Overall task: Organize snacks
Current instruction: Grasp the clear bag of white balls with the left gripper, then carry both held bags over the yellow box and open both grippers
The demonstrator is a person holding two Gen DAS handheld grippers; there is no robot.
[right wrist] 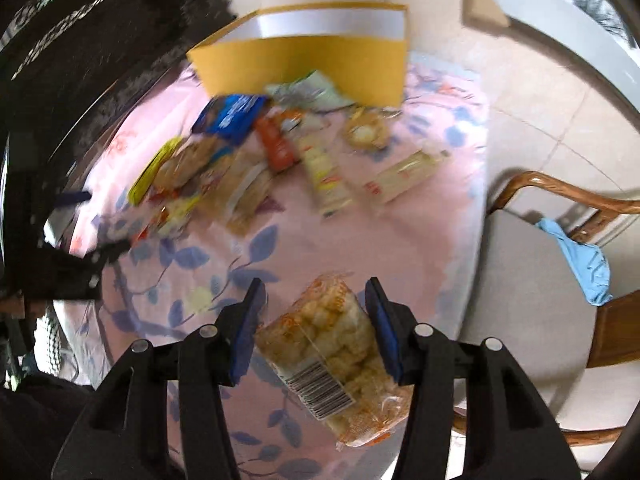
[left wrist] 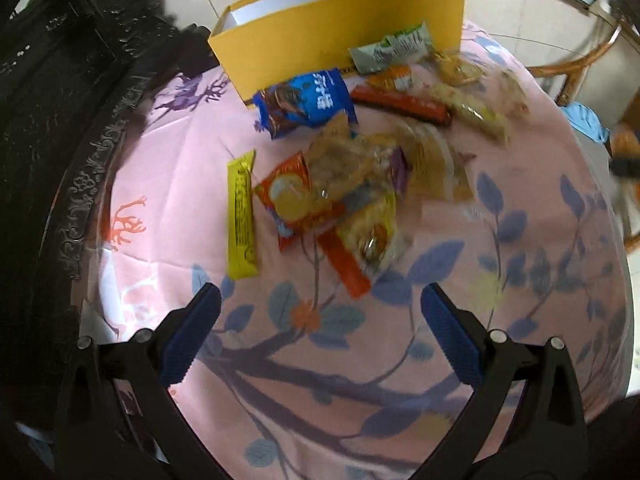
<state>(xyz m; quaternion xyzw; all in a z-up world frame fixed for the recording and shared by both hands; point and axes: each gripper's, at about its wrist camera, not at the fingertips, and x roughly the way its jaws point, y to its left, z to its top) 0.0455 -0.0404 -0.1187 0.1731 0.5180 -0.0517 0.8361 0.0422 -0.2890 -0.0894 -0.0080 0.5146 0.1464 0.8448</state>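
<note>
My right gripper [right wrist: 314, 292] is shut on a clear pack of puffed rice snack [right wrist: 332, 344] with a barcode, lifted above the pink tablecloth [right wrist: 320, 240]. My left gripper [left wrist: 320, 298] stands open above the cloth, nothing between its blue pads. Ahead of it lies a heap of snacks: a yellow bar [left wrist: 241, 220], an orange packet [left wrist: 292, 200], a blue biscuit pack [left wrist: 308, 102], a red bar [left wrist: 400, 105], a green pack [left wrist: 394, 50]. Behind the heap stands an open yellow box [left wrist: 340, 46], also in the right wrist view as the yellow box [right wrist: 312, 64].
Dark carved furniture [left wrist: 60, 100] borders the table on the left. A wooden chair [right wrist: 560, 280] with a grey seat and a blue cloth [right wrist: 588, 264] stands at the right, past the table's edge. More long clear packs [right wrist: 404, 176] lie near that edge.
</note>
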